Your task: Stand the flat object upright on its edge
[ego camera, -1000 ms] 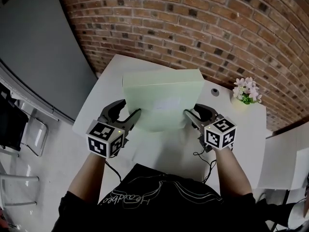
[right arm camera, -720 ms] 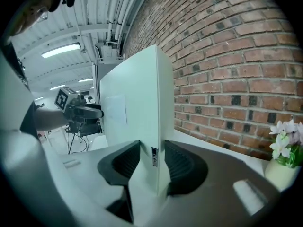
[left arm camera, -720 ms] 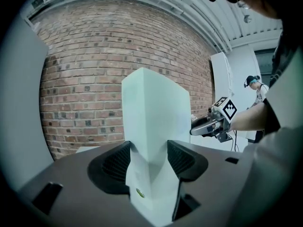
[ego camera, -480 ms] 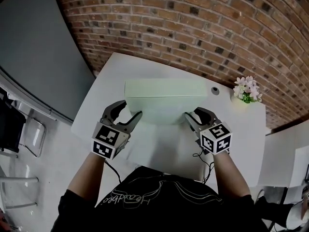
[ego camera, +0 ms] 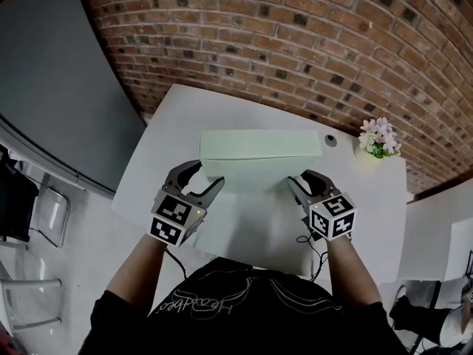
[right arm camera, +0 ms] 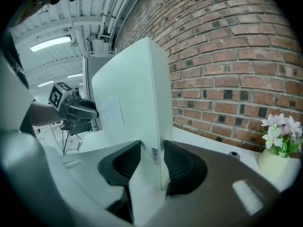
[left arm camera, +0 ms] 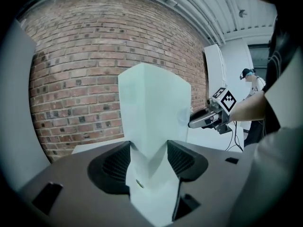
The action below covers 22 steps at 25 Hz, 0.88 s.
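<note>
1. While both grippers clamp its ends, the box (ego camera: 259,150) is upright with a long edge down, over the middle of the table (ego camera: 251,231). Its broad faces run parallel to the wall (ego camera: 295,43).
2. Left gripper (ego camera: 208,174): low on the box's left end. Its own view shows the jaws moderately apart with the box corner wedged between them and both pads touching it.
3. Right gripper (ego camera: 301,177): low on the box's right end. Its own view shows a narrower gap, with the box's thin end between the pads and both pads against it.
4. Both grippers angle slightly down toward the wall, with the marker cubes on the person's side.
5. Can't tell whether the bottom edge is on the tabletop or just above it; the box's own face hides that line.
6. A pale label (right arm camera: 113,112) sits on the broad face toward the person.
7. Flowers (ego camera: 377,137) are at the far right corner of the table, well apart from the box. A dark disc (ego camera: 330,140) lies on the table between them.
</note>
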### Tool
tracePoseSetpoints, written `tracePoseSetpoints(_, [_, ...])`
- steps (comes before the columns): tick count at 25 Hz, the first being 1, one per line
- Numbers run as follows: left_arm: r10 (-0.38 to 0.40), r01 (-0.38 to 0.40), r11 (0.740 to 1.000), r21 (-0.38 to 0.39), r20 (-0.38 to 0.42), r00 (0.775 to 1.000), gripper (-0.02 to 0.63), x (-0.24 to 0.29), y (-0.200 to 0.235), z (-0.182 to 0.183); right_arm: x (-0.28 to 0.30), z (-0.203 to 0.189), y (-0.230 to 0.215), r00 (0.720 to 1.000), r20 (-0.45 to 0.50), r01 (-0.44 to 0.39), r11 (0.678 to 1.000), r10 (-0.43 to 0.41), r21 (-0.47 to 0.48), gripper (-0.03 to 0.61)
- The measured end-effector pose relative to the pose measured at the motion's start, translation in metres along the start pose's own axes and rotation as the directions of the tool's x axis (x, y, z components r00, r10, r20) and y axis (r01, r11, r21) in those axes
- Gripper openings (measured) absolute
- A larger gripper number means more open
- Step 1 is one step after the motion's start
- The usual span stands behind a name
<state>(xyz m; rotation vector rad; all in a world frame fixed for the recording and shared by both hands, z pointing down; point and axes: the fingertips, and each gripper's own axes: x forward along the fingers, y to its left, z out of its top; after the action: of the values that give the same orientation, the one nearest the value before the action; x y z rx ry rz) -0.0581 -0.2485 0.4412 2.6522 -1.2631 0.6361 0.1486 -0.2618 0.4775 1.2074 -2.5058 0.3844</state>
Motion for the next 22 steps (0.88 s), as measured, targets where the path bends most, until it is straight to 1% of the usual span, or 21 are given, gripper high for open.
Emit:
tracePoseSetpoints(5, [-0.051,0.051,0.999,-0.011,-0.002,0.999,0.244,-0.002,-0.001,0.000,-0.001,-0.001,-0.001,1.000,0.006,0.027,0.999,-0.027,0.019,0.160])
tracePoseSetpoints(12, [-0.156,0.156,0.986,-0.054,0.001,0.988,0.244,-0.006,0.001,0.004,-0.005,-0.001,0.002,0.997,0.000,0.074,0.996,-0.074,0.054,0.163])
tracePoseSetpoints(17, [-0.195,0.195,0.980,-0.043,-0.002,0.981,0.249,-0.006,0.005,0.012,-0.011,0.002,0.006,0.994,0.017,0.104,0.992,-0.106,0.070,0.163])
tracePoseSetpoints(20, [-0.248,0.249,0.967,-0.057,0.011,0.969,0.292,-0.007,0.008,0.013,-0.017,0.002,0.009,0.990,0.027,0.133,0.988,-0.136,0.082,0.163])
tracePoseSetpoints(22, [-0.287,0.289,0.956,-0.051,0.036,0.957,0.318,-0.008,0.011,0.015,-0.022,0.000,0.010,0.987,0.026,0.155,0.984,-0.158,0.092,0.163])
